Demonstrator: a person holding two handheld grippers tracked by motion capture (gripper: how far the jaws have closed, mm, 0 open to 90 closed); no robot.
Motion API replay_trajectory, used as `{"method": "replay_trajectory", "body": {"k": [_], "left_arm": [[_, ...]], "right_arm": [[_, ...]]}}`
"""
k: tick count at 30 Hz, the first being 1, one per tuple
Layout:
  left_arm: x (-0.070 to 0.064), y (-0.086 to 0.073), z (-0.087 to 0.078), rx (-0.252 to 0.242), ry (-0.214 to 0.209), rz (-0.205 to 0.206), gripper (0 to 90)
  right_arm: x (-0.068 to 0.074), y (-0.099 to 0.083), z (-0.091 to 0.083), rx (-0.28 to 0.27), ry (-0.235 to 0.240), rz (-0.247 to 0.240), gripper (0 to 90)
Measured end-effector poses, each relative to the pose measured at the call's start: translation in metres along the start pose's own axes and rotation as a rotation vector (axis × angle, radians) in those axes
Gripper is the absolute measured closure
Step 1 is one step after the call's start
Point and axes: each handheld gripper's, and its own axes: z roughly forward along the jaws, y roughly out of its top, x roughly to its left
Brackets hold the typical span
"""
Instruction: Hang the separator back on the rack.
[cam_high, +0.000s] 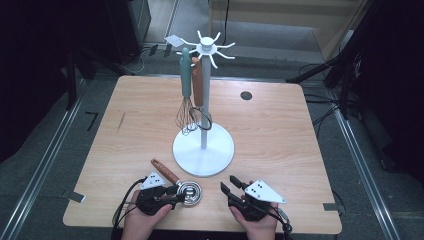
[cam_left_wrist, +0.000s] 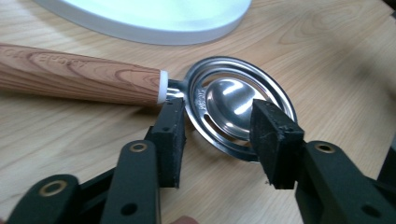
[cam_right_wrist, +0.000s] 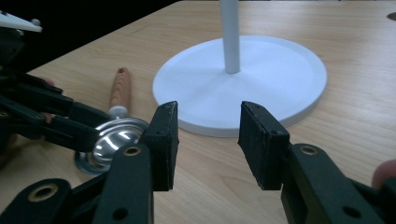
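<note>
Here, at the near edge of the wooden surface (cam_high: 280, 130), a person's left gripper (cam_high: 172, 192) closes in on a wood-handled metal strainer (cam_high: 189, 192) lying flat at about six o'clock from the white utensil stand (cam_high: 203, 149). In the left gripper view its jaws are parted and straddle the strainer's round steel bowl (cam_left_wrist: 233, 105); one pad (cam_left_wrist: 170, 135) sits just beside the neck where the handle (cam_left_wrist: 79, 74) meets the metal, the other (cam_left_wrist: 273, 140) stands in front of the rim, and no firm clamp is yet visible. The right gripper (cam_high: 231, 189) waits at about five o'clock from the stand, jaws open and empty, aimed toward the stand's base (cam_right_wrist: 280, 79).

The step in hand looks like the pick-up of the strainer, probably to hang it beside the whisk (cam_high: 186, 107) and the other wood-handled tool (cam_high: 199, 85) already on the rack's hooks (cam_high: 220, 50). The next move likely calls for closing on the rim or neck, then lifting clear before swinging toward twelve o'clock.

Room is tight: the strainer lies just beside the base's edge and near the surface's front lip. Open wood stretches toward three and nine o'clock.
</note>
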Motion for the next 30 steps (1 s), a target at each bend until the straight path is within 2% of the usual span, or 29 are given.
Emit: {"method": "replay_trajectory", "body": {"k": [6,9,11,13,15,17,19,21,24,27,30], "left_arm": [[-0.013,0.001,0.007,-0.006,-0.029,0.026,54.3],[-0.019,0.002,0.013,0.005,-0.050,0.034,54.8],[-0.024,0.002,0.015,0.010,-0.058,0.052,54.8],[-0.026,0.001,0.014,0.003,-0.065,0.069,55.5],[-0.024,0.002,0.007,-0.010,-0.061,0.090,58.6],[-0.016,0.004,-0.002,-0.035,-0.064,0.094,64.3],[-0.003,0.006,-0.013,-0.059,-0.051,0.074,71.2],[0.011,0.007,-0.021,-0.078,-0.031,0.048,75.1],[0.031,0.006,-0.029,-0.098,0.009,0.006,72.5],[0.051,0.004,-0.037,-0.123,0.045,-0.046,66.9],[0.065,0.002,-0.042,-0.138,0.087,-0.086,67.8]], "right_arm": [[0.010,-0.003,0.005,0.024,0.045,-0.010,63.3],[0.015,-0.005,0.012,0.054,0.058,-0.016,64.9],[0.016,-0.007,0.016,0.079,0.056,-0.004,68.0],[0.016,-0.009,0.020,0.113,0.063,-0.005,78.6],[0.018,-0.010,0.023,0.152,0.093,0.007,86.3],[0.020,-0.012,0.029,0.192,0.104,0.004,90.0],[0.022,-0.014,0.035,0.227,0.114,0.009,90.0],[0.024,-0.016,0.040,0.253,0.105,-0.006,90.0],[0.025,-0.017,0.043,0.279,0.093,-0.007,90.0],[0.025,-0.018,0.044,0.290,0.100,-0.006,90.0],[0.023,-0.019,0.042,0.298,0.098,-0.016,90.0]]}}
